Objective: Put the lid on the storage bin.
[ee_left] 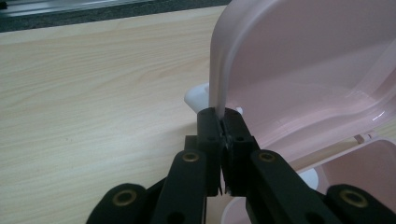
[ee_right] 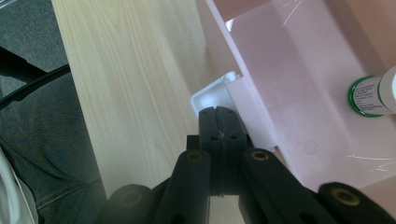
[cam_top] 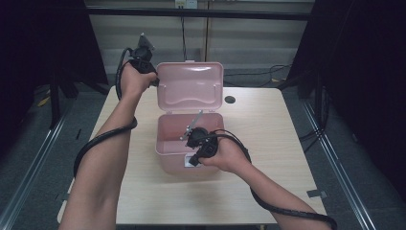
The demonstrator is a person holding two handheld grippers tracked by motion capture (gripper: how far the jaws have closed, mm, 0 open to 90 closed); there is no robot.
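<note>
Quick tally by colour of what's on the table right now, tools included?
Pink: 1, the open box with its raised lid
White with green end: 1, a bottle lying inside the box
Black: 2, the left tool shut on the lid's edge, and the right tool shut at the box's white front latch
Total: 4

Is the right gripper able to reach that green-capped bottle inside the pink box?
Probably yes. The lid stands open, pinched by the left gripper, so nothing covers the bottle. But the right gripper is shut at the white latch and must open first.
</note>
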